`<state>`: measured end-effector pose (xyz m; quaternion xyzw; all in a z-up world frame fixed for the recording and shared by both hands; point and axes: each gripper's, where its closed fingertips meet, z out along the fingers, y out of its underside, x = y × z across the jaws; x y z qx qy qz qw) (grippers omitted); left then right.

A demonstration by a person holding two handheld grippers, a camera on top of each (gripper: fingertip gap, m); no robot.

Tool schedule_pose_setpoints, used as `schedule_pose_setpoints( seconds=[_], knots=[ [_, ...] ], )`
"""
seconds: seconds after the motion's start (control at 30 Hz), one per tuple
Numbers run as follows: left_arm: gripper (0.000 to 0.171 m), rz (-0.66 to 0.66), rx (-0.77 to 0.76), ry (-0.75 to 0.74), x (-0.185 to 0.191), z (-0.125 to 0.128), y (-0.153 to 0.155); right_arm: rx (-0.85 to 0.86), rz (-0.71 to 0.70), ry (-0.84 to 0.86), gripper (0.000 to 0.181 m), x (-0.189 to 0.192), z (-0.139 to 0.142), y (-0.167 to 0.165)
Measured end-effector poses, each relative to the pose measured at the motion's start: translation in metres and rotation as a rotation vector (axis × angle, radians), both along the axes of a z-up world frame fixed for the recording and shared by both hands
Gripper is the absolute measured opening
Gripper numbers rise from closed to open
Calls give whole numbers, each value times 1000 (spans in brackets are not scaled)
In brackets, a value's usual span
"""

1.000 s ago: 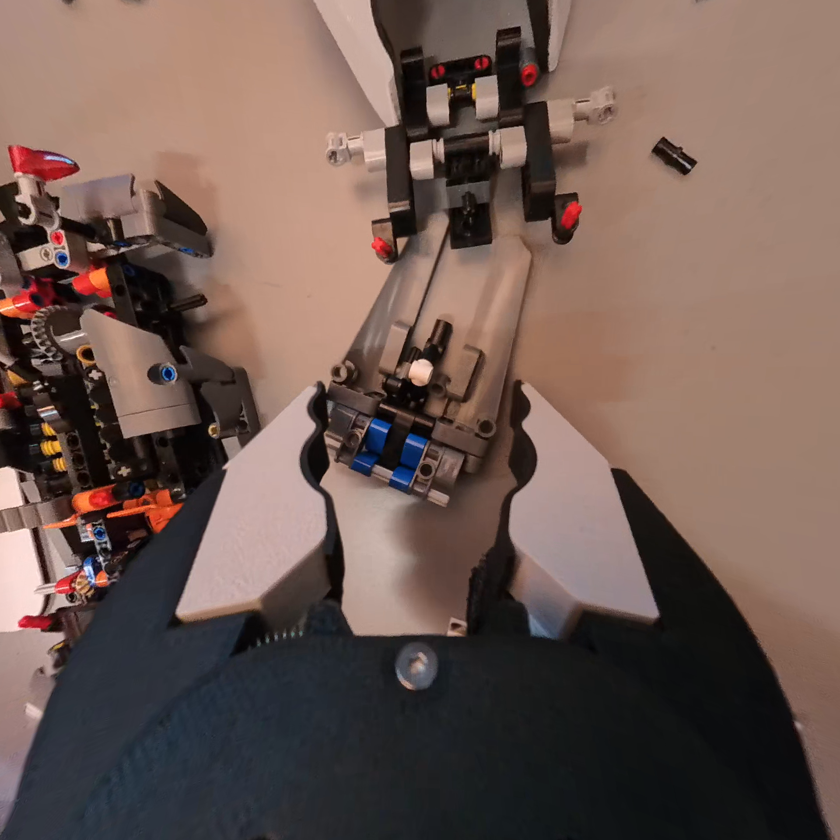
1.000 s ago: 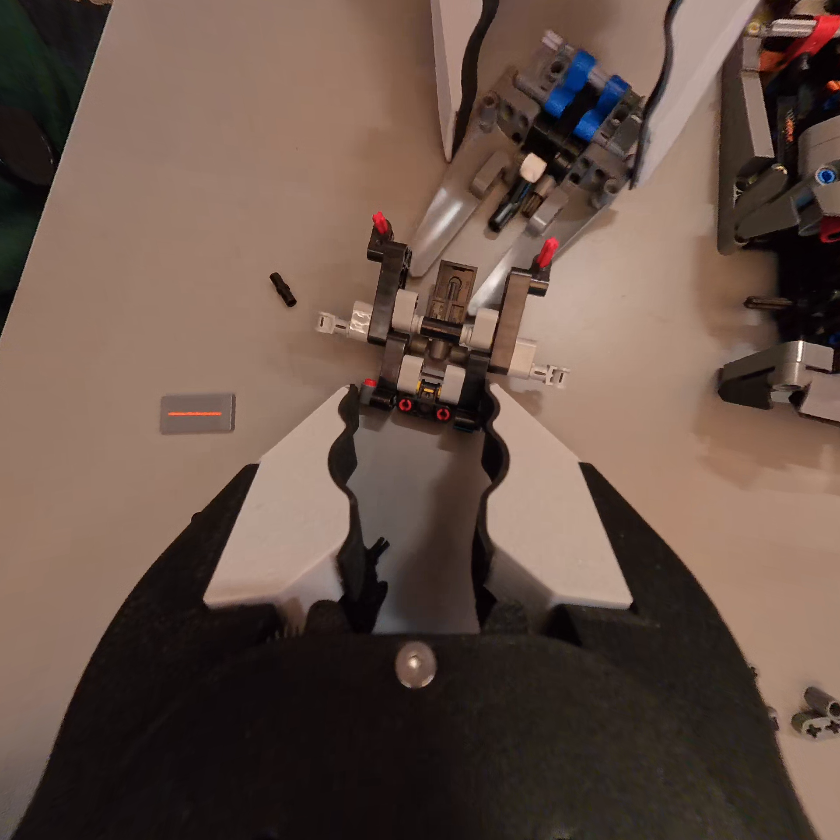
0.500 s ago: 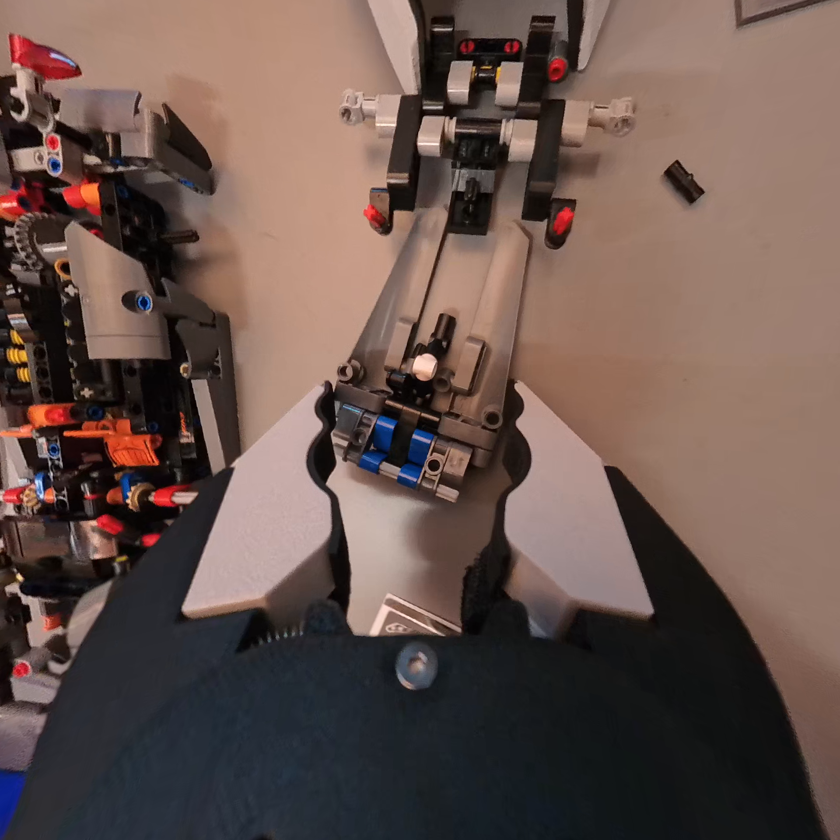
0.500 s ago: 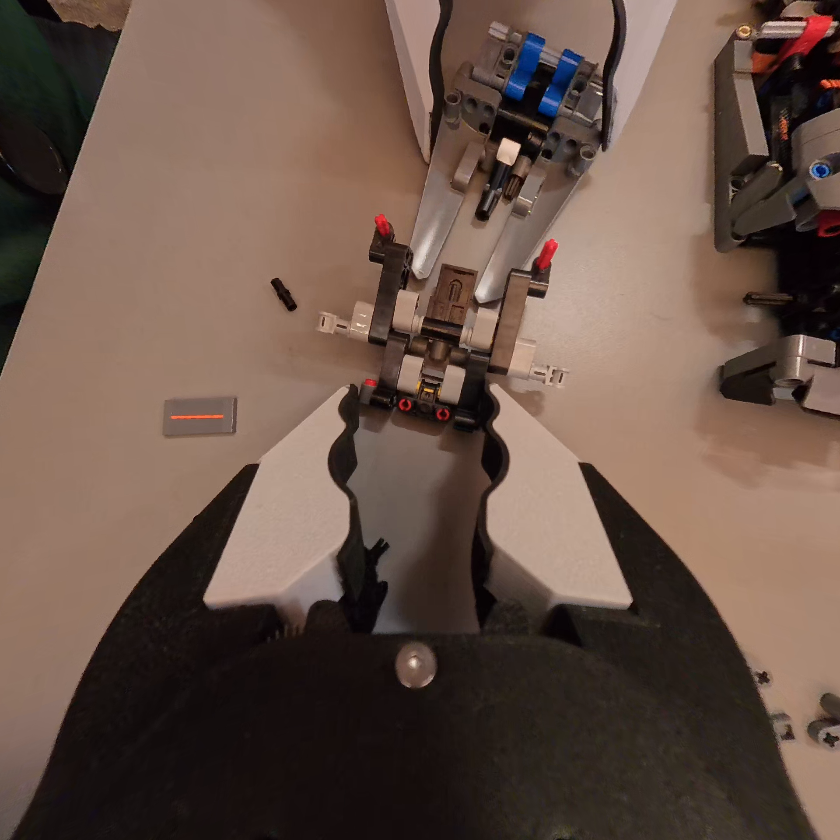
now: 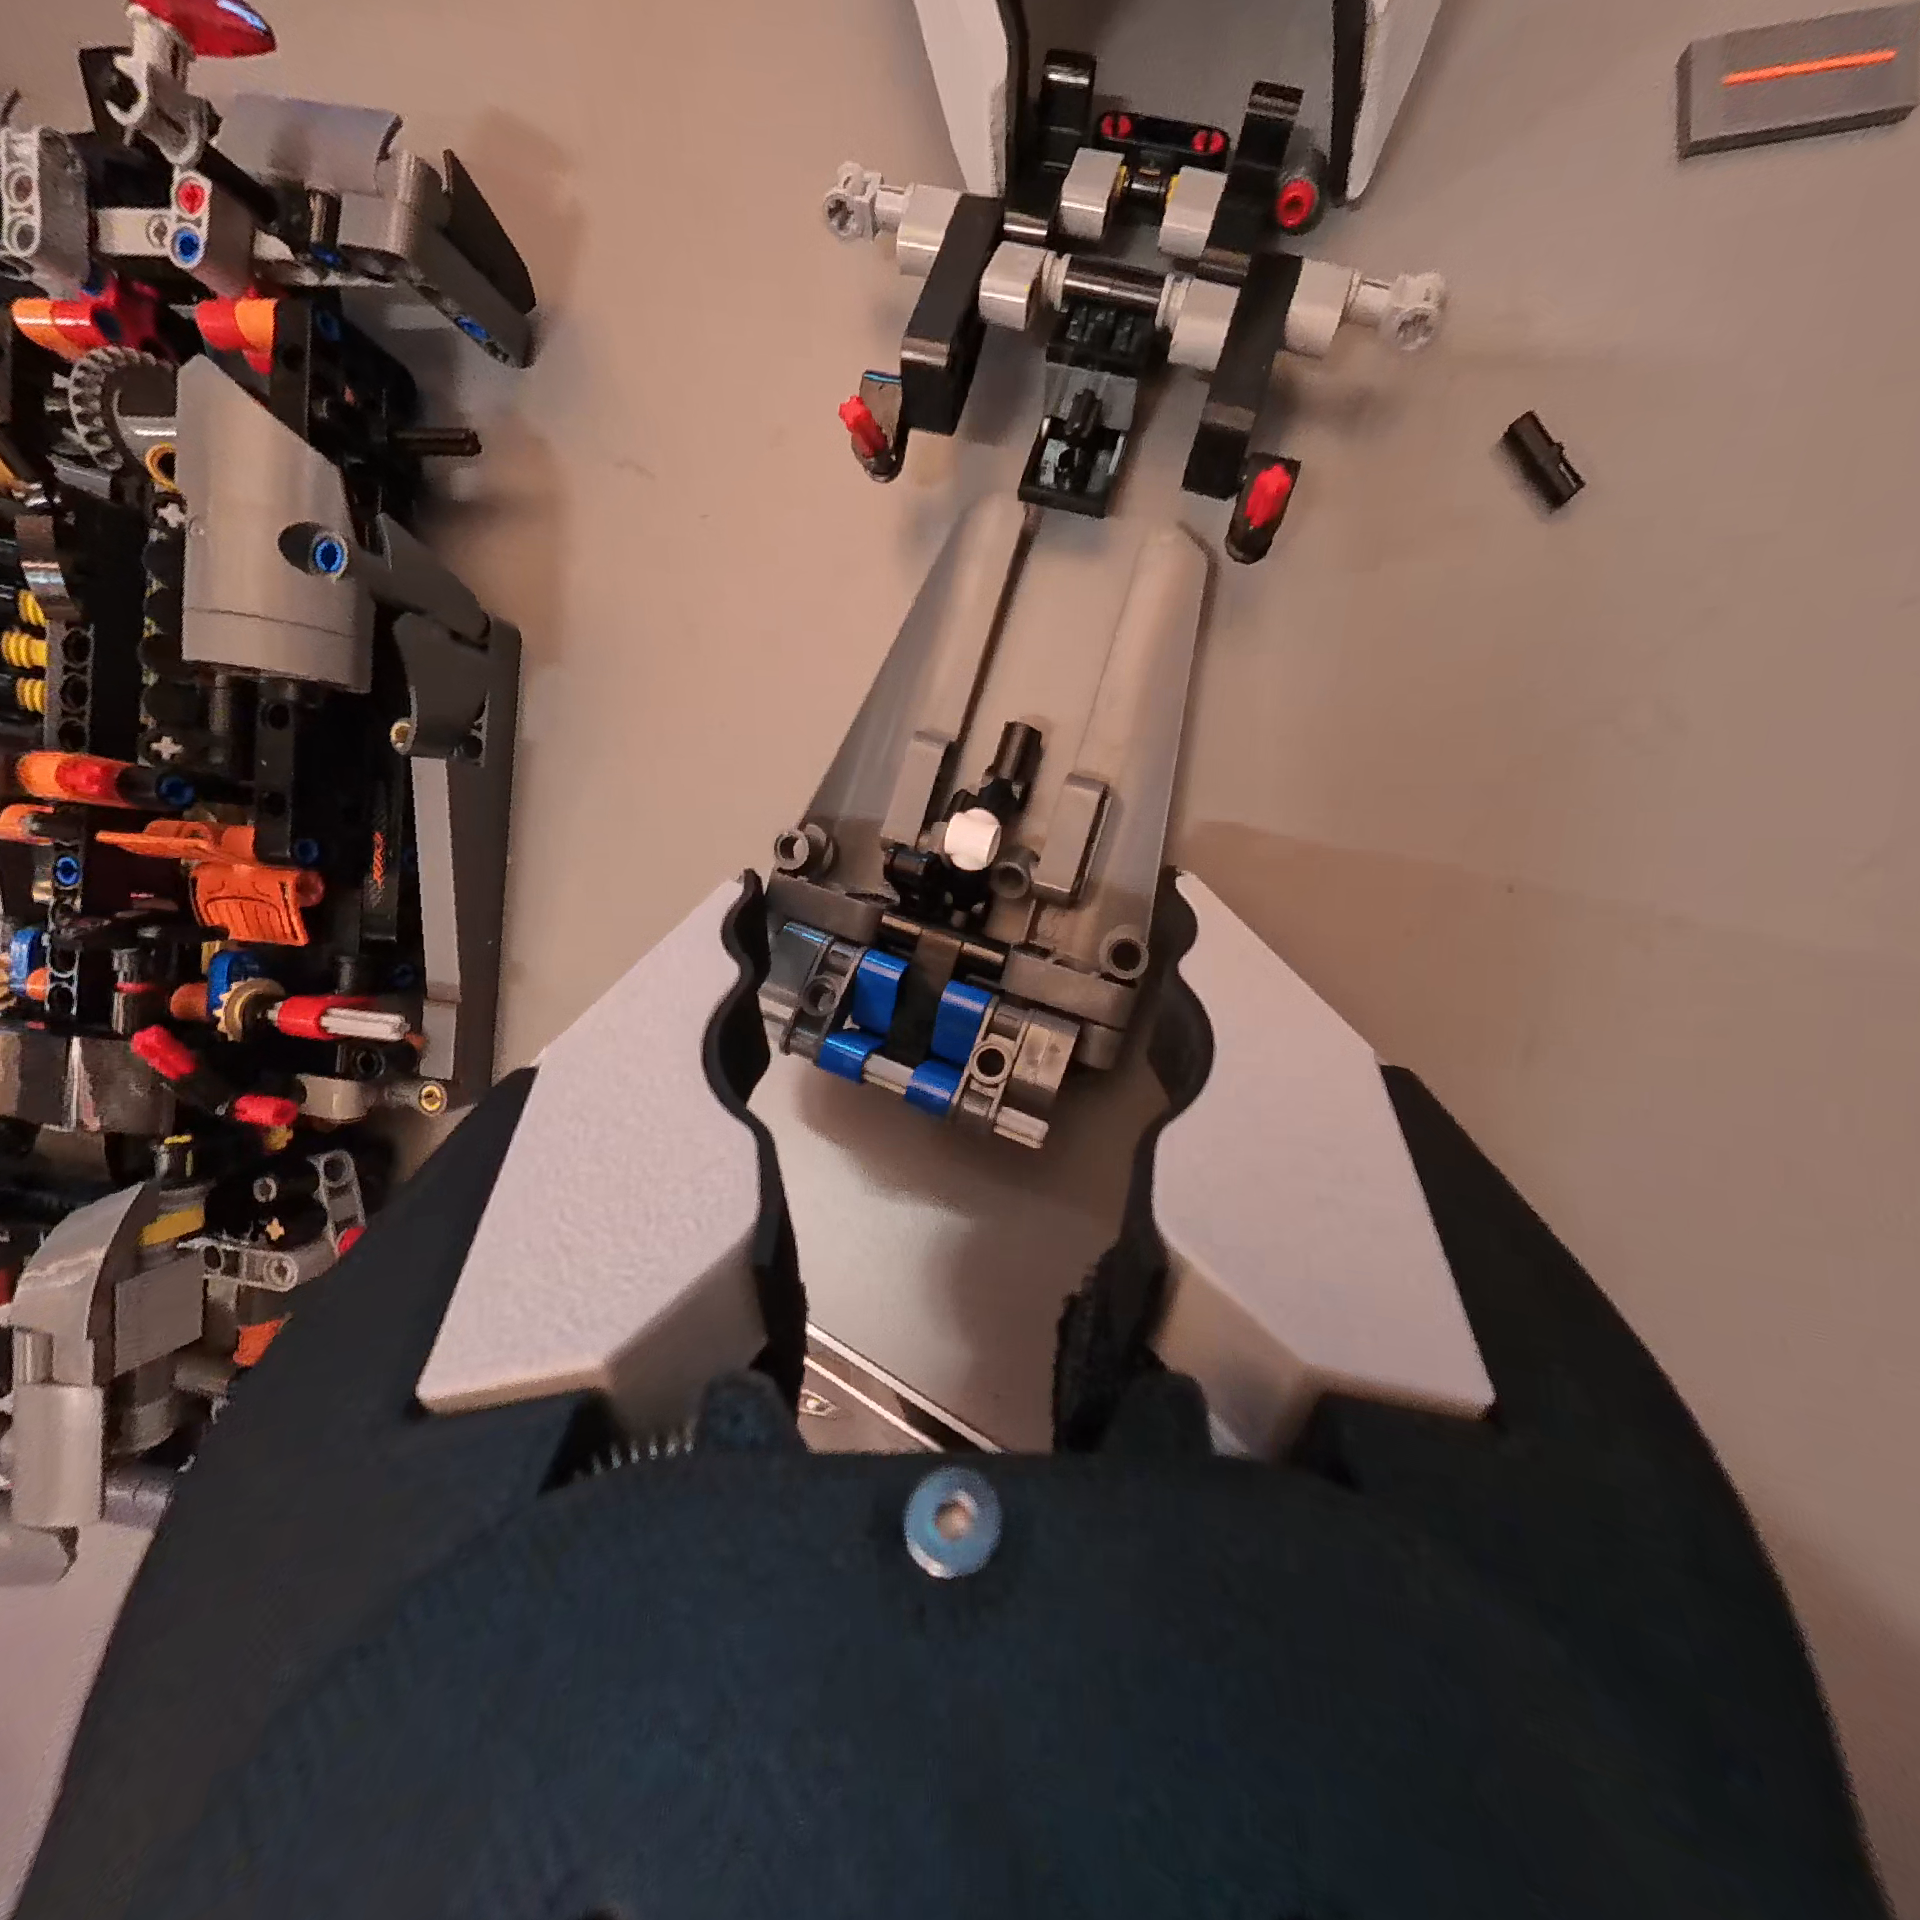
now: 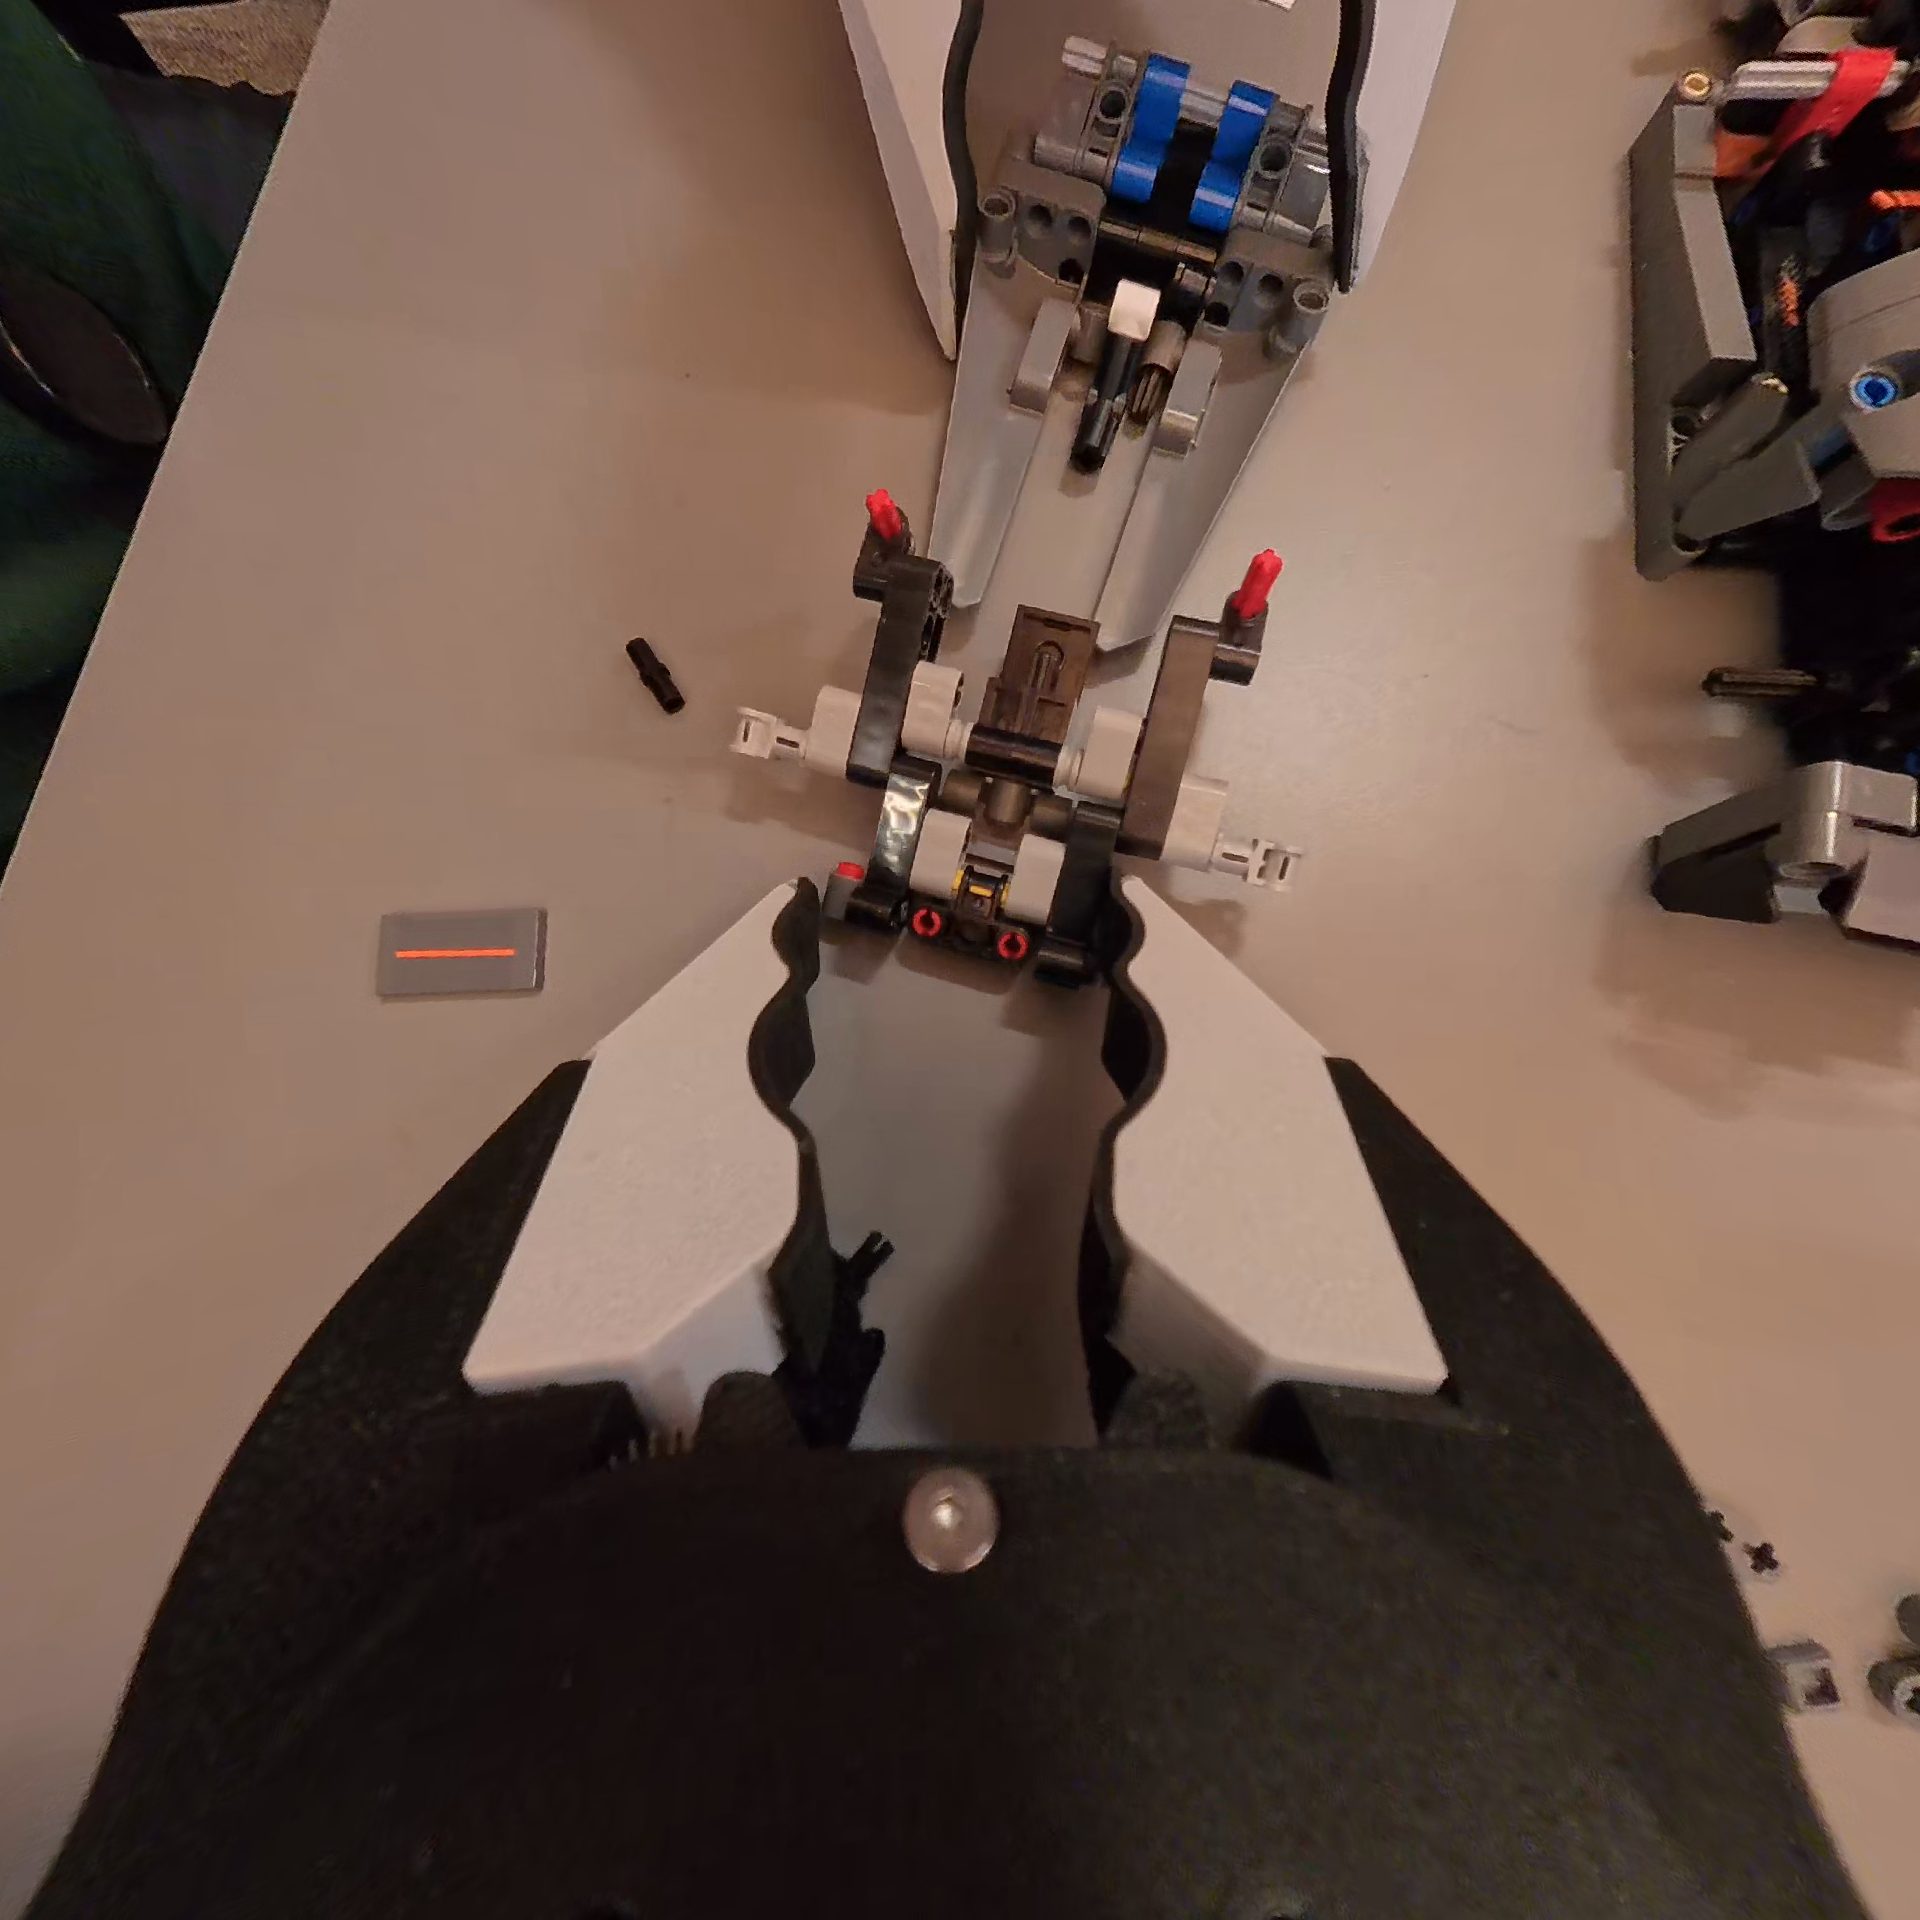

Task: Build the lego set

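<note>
Left wrist view: left gripper (image 5: 951,935) sits narrow around the wide end of the grey nose section (image 5: 1023,707), fingers touching or very near its sides at the blue connectors (image 5: 899,1023). Looks like a grip, though I can't confirm firm contact on the left finger. Nose tip points at the black axle section (image 5: 1117,301) across the table (image 5: 1558,935); tip reaches the dark tab at its middle, can't tell if they're actually joined. Right gripper's white fingers (image 5: 977,94) bracket the far end of the axle section. Big main model (image 5: 239,675) lies on the left, dense with orange, red and black parts, so most of the build appears done. Loose black pin (image 5: 1543,473) and a grey tile with an orange line (image 5: 1797,88) lie off to the right, unused.

Right wrist view: right gripper (image 6: 961,935) narrow on the black axle section (image 6: 1023,769), fingertips at both sides of its near end, looks clamped. Grey nose section (image 6: 1049,499) lines up behind it, held by the other gripper at top. Pin (image 6: 655,675) and tile (image 6: 460,952) sit left; a few small spare parts (image 6: 1808,1673) at bottom right.

Status guess: mating two sub-sections now. Left: seat that joint, attach to main model, place loose bits.
</note>
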<state>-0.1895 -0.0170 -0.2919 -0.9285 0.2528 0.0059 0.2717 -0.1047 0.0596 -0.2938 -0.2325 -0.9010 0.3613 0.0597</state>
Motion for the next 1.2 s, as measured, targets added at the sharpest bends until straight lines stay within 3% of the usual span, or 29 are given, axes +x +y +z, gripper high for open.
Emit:
schedule_pose_setpoints(
  seconds=[0.67, 1.2],
  knots=[
    [72, 11, 1, -6, 1, -1, -3, -1, -5, 6, 51, -1, 0, -2],
    [72, 139, 25, -26, 16, 0, -22, 7, 31, -13, 51, -6, 2, -14]
  ],
)
